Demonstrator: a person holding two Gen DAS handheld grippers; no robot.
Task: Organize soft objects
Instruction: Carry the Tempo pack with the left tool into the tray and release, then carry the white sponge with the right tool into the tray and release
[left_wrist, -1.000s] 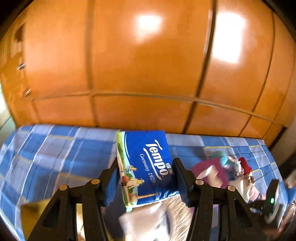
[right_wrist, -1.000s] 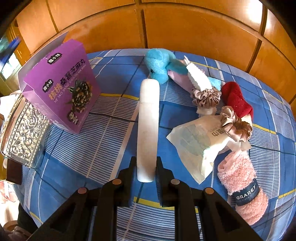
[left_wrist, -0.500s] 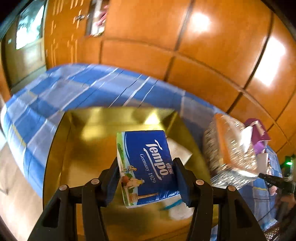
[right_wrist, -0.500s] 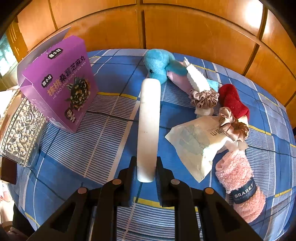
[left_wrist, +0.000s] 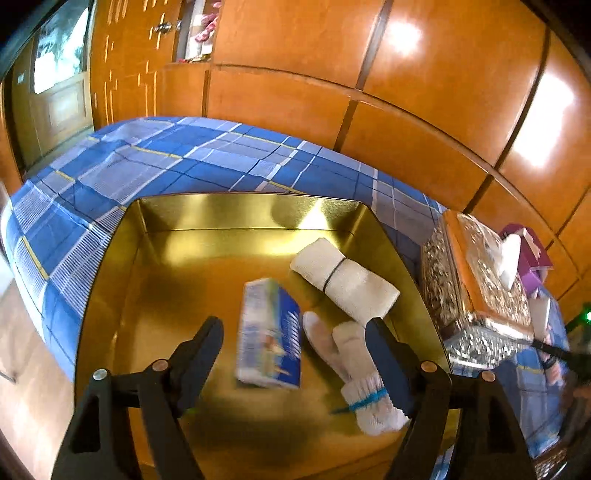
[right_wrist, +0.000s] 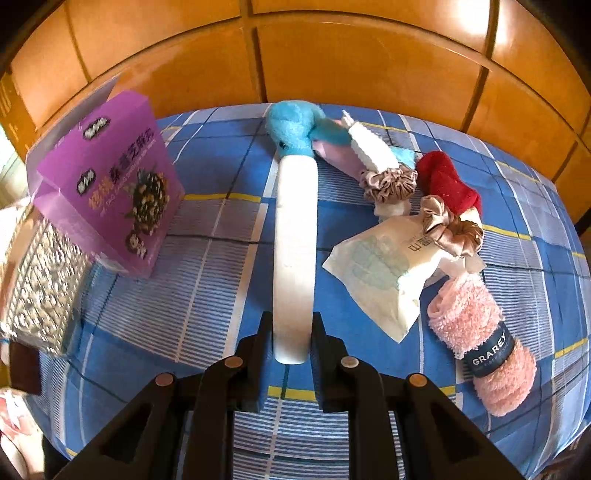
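Observation:
In the left wrist view my left gripper (left_wrist: 293, 332) hangs over a gold tin tray (left_wrist: 251, 206), its jaws opening and touching nothing. Below them the blue Tempo tissue pack (left_wrist: 269, 332) is blurred in the tray, free of the pads. Beside it lie a rolled white cloth (left_wrist: 343, 280) and white gloves (left_wrist: 358, 369). In the right wrist view my right gripper (right_wrist: 293, 332) is shut on the near end of a long white pad (right_wrist: 295, 236) that reaches out over the blue checked cloth (right_wrist: 207, 295).
Soft things lie right of the white pad: a blue plush (right_wrist: 295, 129), scrunchies (right_wrist: 388, 182), a red sock (right_wrist: 448, 186), a wipes packet (right_wrist: 388, 273) and a pink rolled towel (right_wrist: 480, 332). A purple box (right_wrist: 107, 184) and an embossed silver tissue box (left_wrist: 480, 288) stand between them and the tray. Wooden panels close the back.
The left gripper swung from above the cloth to over the gold tray, then spread its jaws and let go of the tissue pack, which dropped into the tray. The right gripper kept still.

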